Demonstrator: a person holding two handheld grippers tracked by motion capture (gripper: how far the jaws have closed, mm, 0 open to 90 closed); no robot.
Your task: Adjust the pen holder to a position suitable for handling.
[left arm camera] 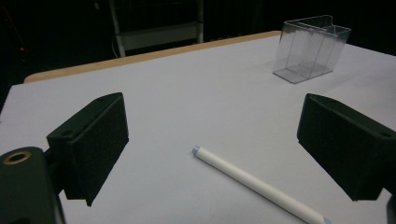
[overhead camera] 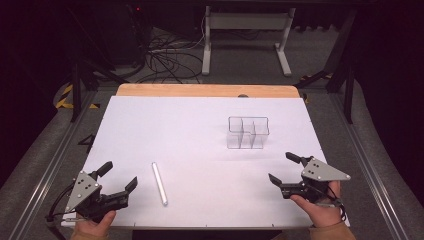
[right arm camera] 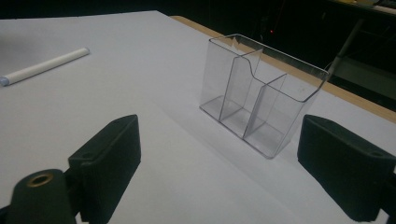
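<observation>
A white sheet (overhead camera: 200, 150) covers nearly the whole wooden table (overhead camera: 207, 90), leaving a plain, bright ground on which small things stand out. Toward its far right stands a clear plastic organizer (overhead camera: 248, 133), upright and divided into compartments that all look empty — likely the place meant to receive something. The left gripper (overhead camera: 118, 180) and the right gripper (overhead camera: 285, 169) rest at the near corners, each in a hand, jaws wide apart and holding nothing; in my judgement this is a ready stance before any reach. The right gripper view looks straight at the organizer (right arm camera: 261, 93), the left one at a white marker pen (left arm camera: 257, 184). That pen (overhead camera: 160, 183) lies flat on the sheet just beside the left gripper, well apart from the organizer — probably the thing to be picked up.
</observation>
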